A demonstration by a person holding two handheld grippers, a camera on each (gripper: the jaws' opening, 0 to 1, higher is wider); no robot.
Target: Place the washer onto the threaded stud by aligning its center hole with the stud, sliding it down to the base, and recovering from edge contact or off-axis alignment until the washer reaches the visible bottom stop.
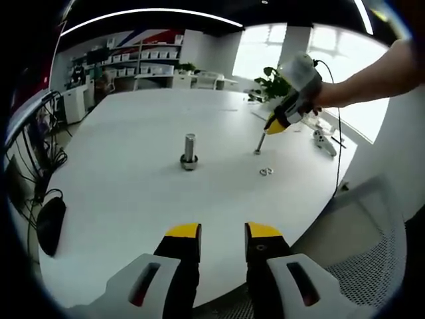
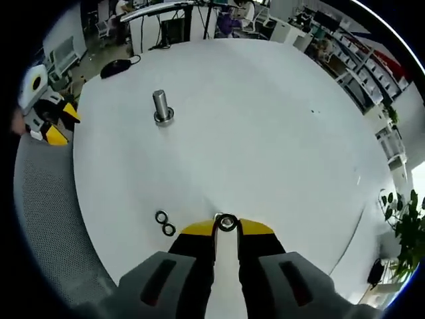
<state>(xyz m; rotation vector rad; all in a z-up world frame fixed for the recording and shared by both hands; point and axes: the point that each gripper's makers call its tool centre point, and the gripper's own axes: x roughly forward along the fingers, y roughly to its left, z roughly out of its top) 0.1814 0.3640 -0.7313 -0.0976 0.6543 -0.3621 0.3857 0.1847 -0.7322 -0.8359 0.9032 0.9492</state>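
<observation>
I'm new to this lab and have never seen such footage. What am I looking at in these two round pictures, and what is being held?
There is no robot here: a person holds one hand-held gripper in each hand, and a fisheye camera rides on each, looking forward along its two yellow-tipped jaws.

The left gripper view shows the left hand-held gripper at the bottom, jaws apart and holding nothing. Farther off, the person's arm brings the other tool down to the white table.

The right gripper view looks along the right hand-held gripper, whose jaws are nearly together on a small metal washer at their tips, close to the table.

On the table stands an upright threaded stud on a round base, with nothing on it yet. Two spare washers lie side by side near the right tool. A dark computer mouse sits by the table's edge.
</observation>
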